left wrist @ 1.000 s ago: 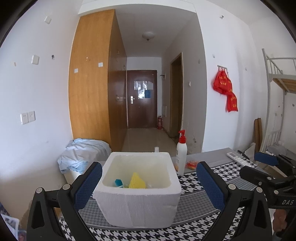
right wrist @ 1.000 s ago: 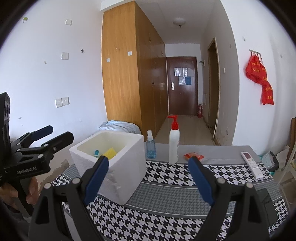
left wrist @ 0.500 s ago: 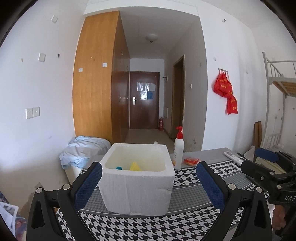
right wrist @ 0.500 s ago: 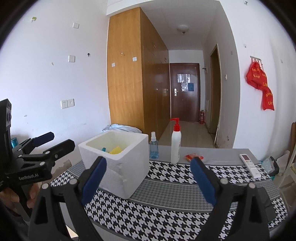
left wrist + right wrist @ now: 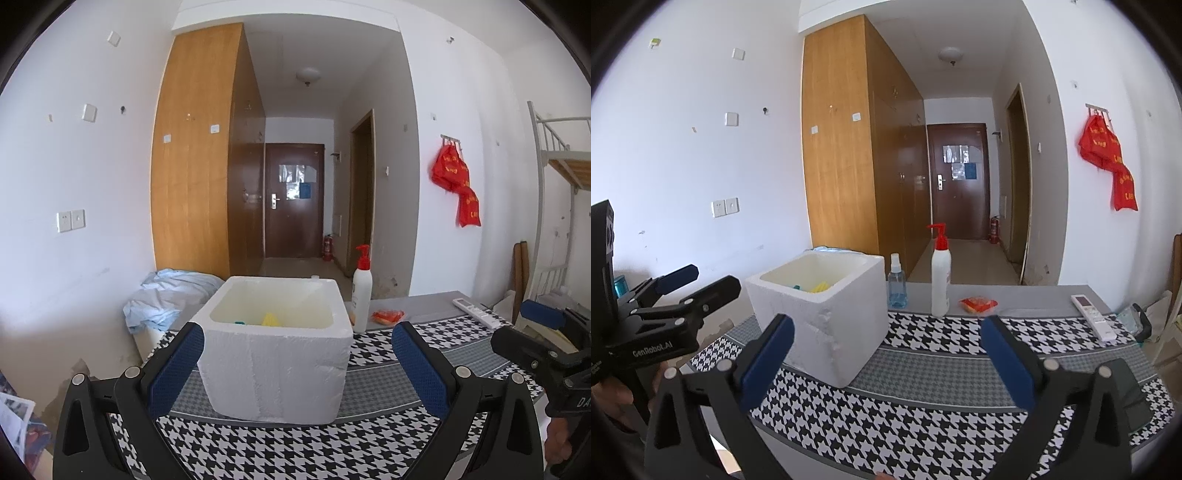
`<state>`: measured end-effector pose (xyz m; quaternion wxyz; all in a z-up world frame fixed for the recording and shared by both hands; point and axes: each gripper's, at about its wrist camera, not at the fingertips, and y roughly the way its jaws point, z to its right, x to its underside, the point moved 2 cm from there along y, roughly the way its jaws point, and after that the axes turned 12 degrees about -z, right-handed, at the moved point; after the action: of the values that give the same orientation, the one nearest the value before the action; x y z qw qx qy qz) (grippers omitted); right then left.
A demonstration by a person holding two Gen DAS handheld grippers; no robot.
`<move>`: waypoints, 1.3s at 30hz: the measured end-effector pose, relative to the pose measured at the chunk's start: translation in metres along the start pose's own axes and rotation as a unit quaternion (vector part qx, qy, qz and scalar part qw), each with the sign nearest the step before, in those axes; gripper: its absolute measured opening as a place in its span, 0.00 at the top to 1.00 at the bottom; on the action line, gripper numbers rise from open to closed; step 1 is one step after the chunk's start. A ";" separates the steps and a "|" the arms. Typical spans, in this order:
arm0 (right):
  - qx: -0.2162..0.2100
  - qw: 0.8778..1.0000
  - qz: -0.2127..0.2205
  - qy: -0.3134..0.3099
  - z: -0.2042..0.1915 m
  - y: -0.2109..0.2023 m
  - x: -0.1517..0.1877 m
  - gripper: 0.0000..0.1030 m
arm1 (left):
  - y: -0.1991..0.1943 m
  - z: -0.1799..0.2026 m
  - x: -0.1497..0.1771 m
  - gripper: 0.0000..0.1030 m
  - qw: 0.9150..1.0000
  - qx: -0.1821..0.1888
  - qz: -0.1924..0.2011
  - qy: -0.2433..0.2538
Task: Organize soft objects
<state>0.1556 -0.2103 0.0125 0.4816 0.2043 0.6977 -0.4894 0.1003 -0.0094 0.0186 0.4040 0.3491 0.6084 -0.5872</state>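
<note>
Foam box: a white foam box [image 5: 275,354] stands open-topped on the houndstooth cloth [image 5: 295,446], directly ahead of the left gripper; in the right wrist view it sits left of centre.
Soft objects: a yellow piece [image 5: 270,319] and a teal piece [image 5: 241,323] lie inside the box, only their tops showing over the rim.
Left gripper: the left gripper [image 5: 295,365] has its fingers spread wide, nothing between the blue pads; the box appears in the gap but farther off.
Right gripper: the right gripper [image 5: 886,360] stands at its widest; its jaws have just been opening, with nothing between them.
Change from earlier: both views now look at the box from lower down, so less of its inside shows and the yellow piece is more hidden than a second ago.
Behind the box: a white pump bottle [image 5: 940,280], a blue spray bottle [image 5: 897,286], an orange packet [image 5: 977,304] and a remote control [image 5: 1093,315] lie on the table.
</note>
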 end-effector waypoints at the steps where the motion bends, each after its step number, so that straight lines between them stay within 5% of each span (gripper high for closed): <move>1: 0.001 1.000 0.001 -0.001 -0.001 0.000 0.001 0.01 | 0.000 0.000 0.000 0.01 1.000 0.001 0.000 0.000; 39: 0.027 0.999 0.021 0.009 -0.001 0.005 0.031 0.01 | -0.003 -0.003 0.033 0.01 1.000 -0.009 0.005 0.000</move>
<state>0.1448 -0.2134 -0.0169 0.4796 0.2368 0.6841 -0.4959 0.0836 -0.0086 -0.0096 0.4095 0.3487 0.6121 -0.5798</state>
